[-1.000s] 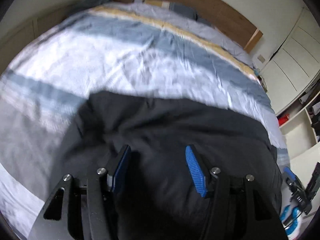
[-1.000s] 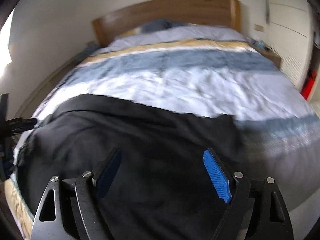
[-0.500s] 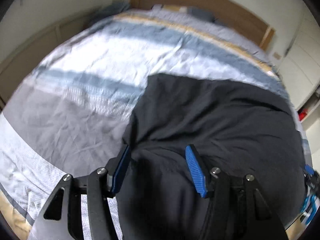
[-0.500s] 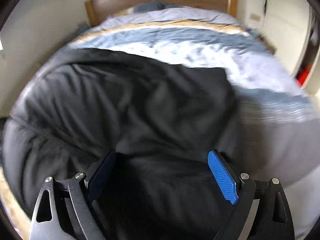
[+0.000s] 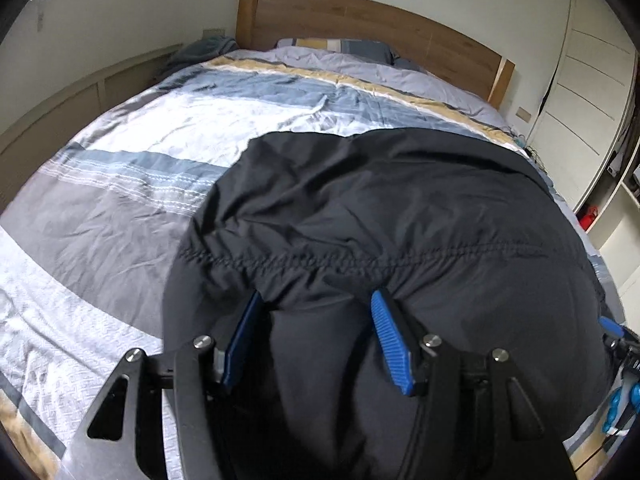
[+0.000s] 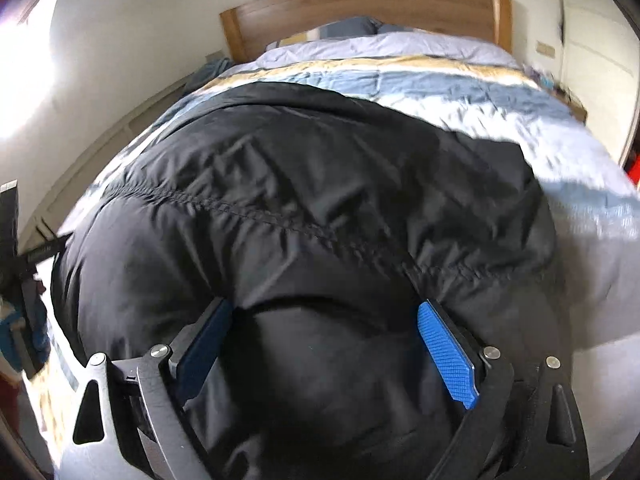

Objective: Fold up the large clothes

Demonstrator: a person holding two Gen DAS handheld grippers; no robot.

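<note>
A large black padded jacket (image 5: pixel 384 216) lies spread on the striped bed and fills the near half of both views (image 6: pixel 312 200); a stitched seam runs across it. My left gripper (image 5: pixel 316 336) is open, its blue pads (image 5: pixel 390 344) wide apart, with a bulge of the jacket's near edge between them. My right gripper (image 6: pixel 328 352) is also open, its blue pads (image 6: pixel 446 356) wide apart around the jacket's near edge. Whether the pads touch the cloth I cannot tell.
The bed has a blue, white, grey and tan striped duvet (image 5: pixel 168 136), pillows and a wooden headboard (image 5: pixel 360 28) at the far end. White wardrobe doors (image 5: pixel 580 92) stand on the right. The other gripper shows at the view edges (image 5: pixel 620 364) (image 6: pixel 20 264).
Both grippers have moved forward and lower over the bed, so the jacket now fills more of each view and lies spread further up the duvet. Both sets of jaws stay open.
</note>
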